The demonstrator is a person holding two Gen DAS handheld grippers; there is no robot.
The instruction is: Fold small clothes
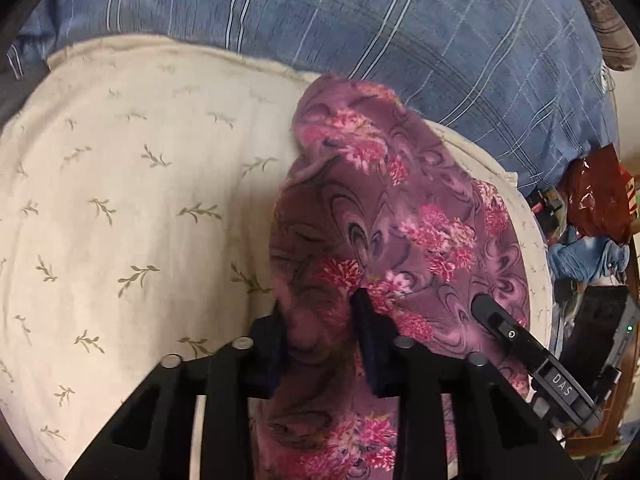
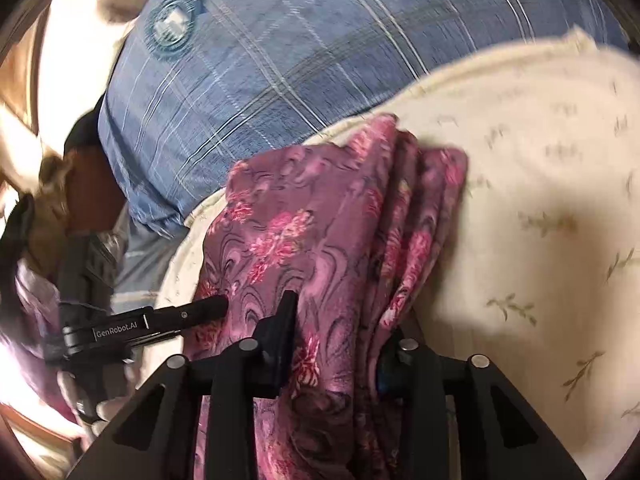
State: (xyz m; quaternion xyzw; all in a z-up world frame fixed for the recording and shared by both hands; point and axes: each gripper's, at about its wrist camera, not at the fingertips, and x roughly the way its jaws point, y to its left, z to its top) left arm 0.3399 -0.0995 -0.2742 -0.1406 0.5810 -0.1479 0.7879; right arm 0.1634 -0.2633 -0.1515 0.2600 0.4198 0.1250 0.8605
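A blue bedsheet with white and grey check lines [image 1: 360, 20] fills the far part of both wrist views, and on it lies a cream quilted cloth printed with small olive sprigs [image 1: 120, 200], its frayed edge curving across the blue. On the cream cloth sits the task's garment, a mauve cloth with dark swirls and pink flower clusters [image 1: 380, 208]; it is bunched rather than flat, its far end resting on the cream cloth close to that cloth's edge and its near end rising into both grippers. In the right wrist view the garment hangs in several lengthwise pleats on its right side. The left gripper [image 1: 320, 320] has its black fingers [image 1: 366, 320] set narrow with a gathered fold of the mauve cloth running between them, the cloth pressed against the pads, so it holds the garment. The right gripper [image 2: 340, 328] is likewise narrow, a thick bundle of the same cloth filling the gap between its fingers [image 2: 286, 320], so it grips the garment too. Each gripper shows in the other's view as a black bar whose tip touches the cloth just beside the nearer fingers. At the right edge of the left wrist view, off the bed, lie a red-brown shiny bag [image 1: 596, 196] and a crumpled blue cloth [image 1: 588, 256].
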